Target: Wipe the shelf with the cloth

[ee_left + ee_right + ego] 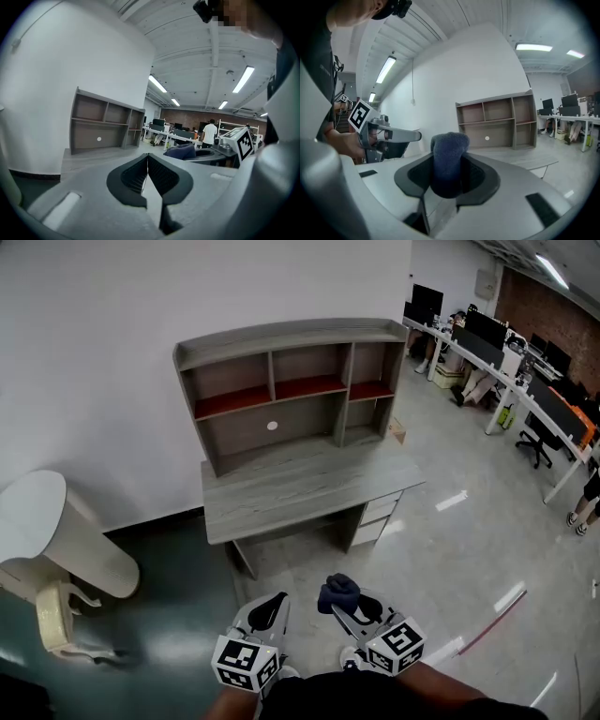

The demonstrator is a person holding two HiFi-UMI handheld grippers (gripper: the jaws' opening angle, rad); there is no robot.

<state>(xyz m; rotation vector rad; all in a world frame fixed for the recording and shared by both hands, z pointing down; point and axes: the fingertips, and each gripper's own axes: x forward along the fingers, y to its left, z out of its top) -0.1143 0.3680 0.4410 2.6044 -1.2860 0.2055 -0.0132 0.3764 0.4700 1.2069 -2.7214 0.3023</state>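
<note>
A grey wooden desk (300, 488) with a hutch shelf (281, 390) stands against the white wall ahead of me; the shelf (499, 119) (105, 126) shows in both gripper views. My right gripper (342, 601) (449, 171) is shut on a dark blue cloth (337, 593) (447, 157), bunched up between its jaws, well short of the desk. My left gripper (267, 612) (148, 171) is shut with nothing in it, held beside the right one. The cloth (183, 151) also shows in the left gripper view.
A cream-coloured chair (56, 549) stands at the left. Desk drawers (380, 512) sit under the desk's right side. Office desks with monitors (497, 352) and people line the right. A standing person (209, 133) is far off in the left gripper view.
</note>
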